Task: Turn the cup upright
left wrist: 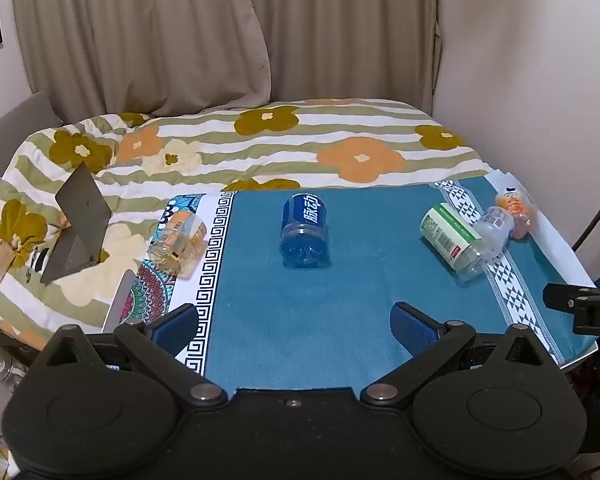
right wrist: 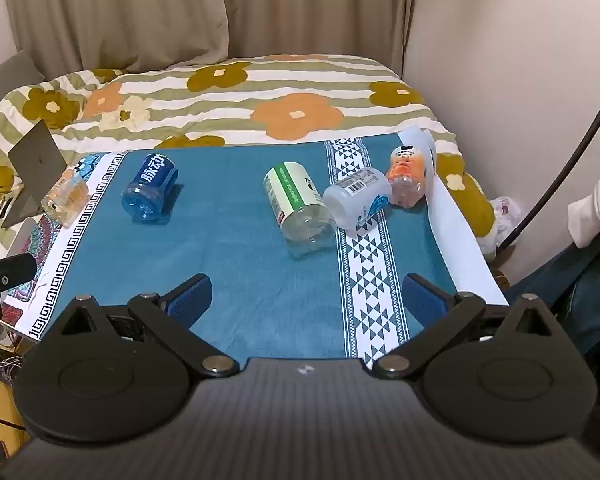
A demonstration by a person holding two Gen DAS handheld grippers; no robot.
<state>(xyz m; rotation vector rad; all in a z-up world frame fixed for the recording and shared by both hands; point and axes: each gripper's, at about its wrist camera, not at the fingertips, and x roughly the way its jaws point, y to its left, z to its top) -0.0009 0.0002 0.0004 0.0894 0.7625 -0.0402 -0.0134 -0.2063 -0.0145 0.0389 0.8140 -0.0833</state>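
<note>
Several cut-bottle cups lie on their sides on a blue cloth (left wrist: 340, 320) (right wrist: 240, 280). A blue-labelled cup (left wrist: 305, 229) (right wrist: 150, 192) lies mid-cloth. A green-and-white-labelled cup (left wrist: 452, 240) (right wrist: 298, 204) lies to the right, touching a pale blue-grey cup (left wrist: 494, 228) (right wrist: 358, 198) and an orange cup (left wrist: 516, 210) (right wrist: 406, 178). An orange-labelled clear cup (left wrist: 178, 242) (right wrist: 66, 196) lies at the cloth's left border. My left gripper (left wrist: 296, 326) is open and empty, short of the blue cup. My right gripper (right wrist: 308, 296) is open and empty, short of the green-labelled cup.
A flowered quilt (left wrist: 260, 140) covers the bed behind the cloth. A grey tablet stand (left wrist: 80, 220) (right wrist: 32, 168) sits on it at the left. Curtains and a wall stand behind. A white sheet (right wrist: 452, 220) edges the cloth's right side. The person's arm (right wrist: 592, 208) is at far right.
</note>
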